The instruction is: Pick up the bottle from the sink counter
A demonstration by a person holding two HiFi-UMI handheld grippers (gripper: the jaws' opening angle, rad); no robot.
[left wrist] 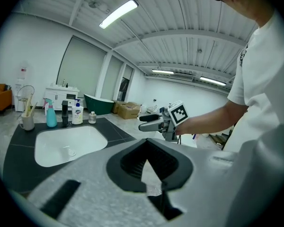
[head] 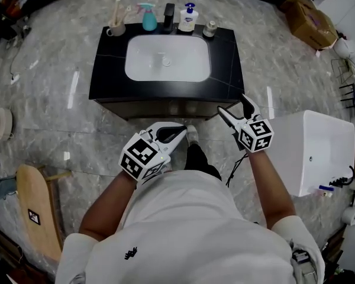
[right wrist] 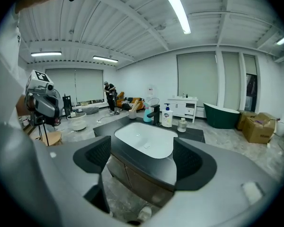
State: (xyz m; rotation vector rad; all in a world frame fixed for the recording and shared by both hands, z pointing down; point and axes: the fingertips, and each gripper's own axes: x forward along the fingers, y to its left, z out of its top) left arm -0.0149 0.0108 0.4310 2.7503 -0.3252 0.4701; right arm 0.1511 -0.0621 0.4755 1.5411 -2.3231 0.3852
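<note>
On the back edge of the black sink counter (head: 106, 70) stand a teal spray bottle (head: 148, 19), a white pump bottle (head: 188, 20) and a small clear bottle (head: 210, 28), beside the black faucet (head: 168, 18). The same pump bottle (right wrist: 167, 116) shows in the right gripper view, far ahead. My right gripper (head: 232, 104) hovers at the counter's front right corner, open, with nothing between its jaws. My left gripper (head: 180, 132) hangs in front of the counter, below its front edge, with its fingers together and empty. Both are far from the bottles.
A cup with brushes (head: 116, 27) stands at the counter's back left. The white basin (head: 165, 58) fills the middle. A white tub (head: 319, 152) sits on the floor to the right, a skateboard (head: 38, 209) to the left, cardboard boxes (head: 310, 16) at the far right.
</note>
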